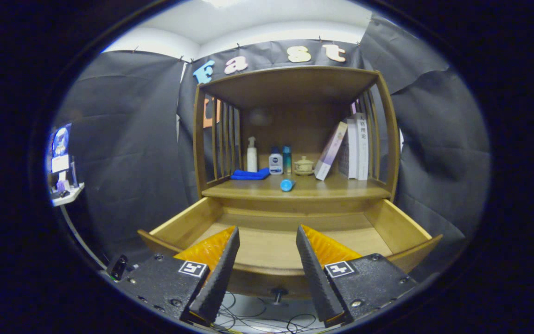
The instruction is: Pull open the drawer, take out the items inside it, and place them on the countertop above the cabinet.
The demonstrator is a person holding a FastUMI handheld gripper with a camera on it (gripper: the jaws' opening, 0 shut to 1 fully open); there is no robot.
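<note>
**A:** Status on the gripper (267,234)?

**B:** From my feed, fingers (223,266) are spread apart, nothing between them. They're level and pointed straight at the cabinet, tips hanging over the front part of the pulled-out light wooden drawer (401,222). Not touching it, as far as I can tell.

**A:** Drawer contents?

**B:** I see bare drawer floor between and beyond the tips. The fingers hide its near corners, so can't vouch for those.

**A:** Knob?

**B:** Small dark round drawer knob (277,292) sits below the fingers, on the drawer front, roughly midway between them.

**A:** Countertop?

**B:** Brown wooden countertop (341,188) just above the drawer, well beyond the tips. A small blue cylinder (287,184) lies on its side near the front edge, about centre. Behind it, left to right: folded blue cloth (250,174), white pump bottle (251,157), white bottle with dark blue label (275,163), slim teal bottle (287,159), beige lidded ceramic cup (303,165).

**A:** Right side?

**B:** Leaning pale book (331,150) against upright white books (357,146).
</note>
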